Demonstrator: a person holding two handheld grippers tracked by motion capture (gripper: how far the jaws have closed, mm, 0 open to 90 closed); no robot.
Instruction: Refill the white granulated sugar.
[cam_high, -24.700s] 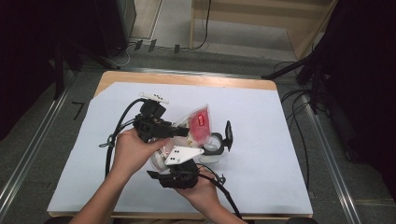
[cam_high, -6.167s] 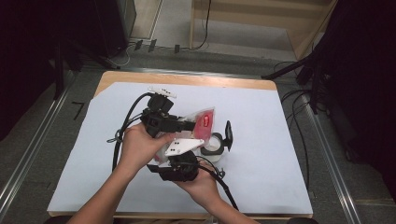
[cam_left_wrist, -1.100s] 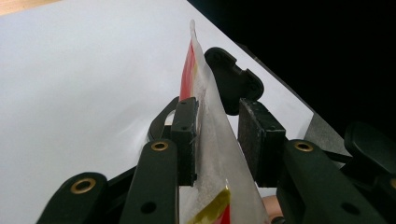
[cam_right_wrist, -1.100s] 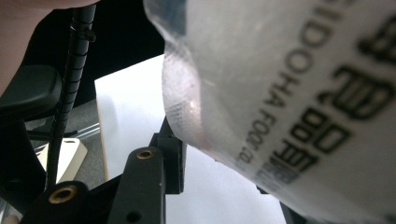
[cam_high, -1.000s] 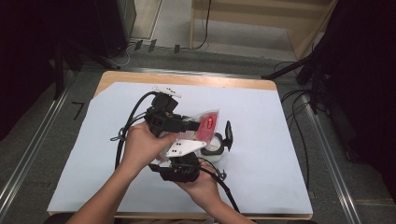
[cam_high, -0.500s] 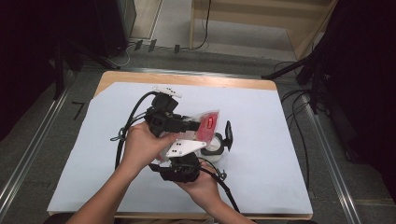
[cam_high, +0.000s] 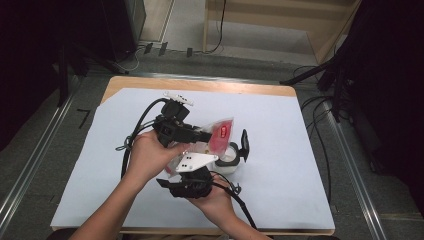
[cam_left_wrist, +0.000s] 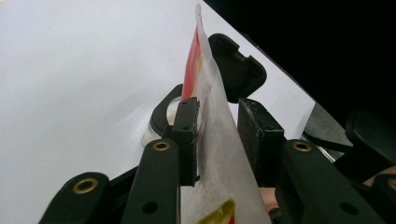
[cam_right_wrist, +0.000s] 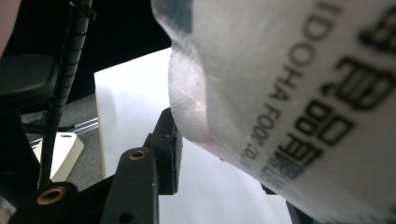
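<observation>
The clear sauce pouch (cam_high: 220, 134) with its red label sits just above the centre of the high view, held up off the table and tilted over a small round white container (cam_high: 227, 159) whose black hinged lid (cam_high: 244, 144) stands open at its right; in the left gripper view the pouch (cam_left_wrist: 219, 154) rises edge-on between the two black jaws, the left pad pressed flat on the film and the right pad close against its bulge, so the left gripper (cam_high: 200, 135) is clamped on the pouch; the left hand (cam_high: 150, 155) wraps that gripper from the lower left, its jaws pointing right across the frame. The right gripper (cam_high: 192, 182) lies lower centre, cradled by the right hand (cam_high: 215, 200), aimed up toward the pouch's lower end; in the right gripper view the printed film (cam_right_wrist: 299, 102) hangs over the jaws, which have just been opening; the one visible pad stands clear of the film, so the grip is released. Around them lies a white sheet (cam_high: 300, 165) over the wooden table (cam_high: 200, 85); black cables (cam_high: 135, 135) loop at left.
</observation>
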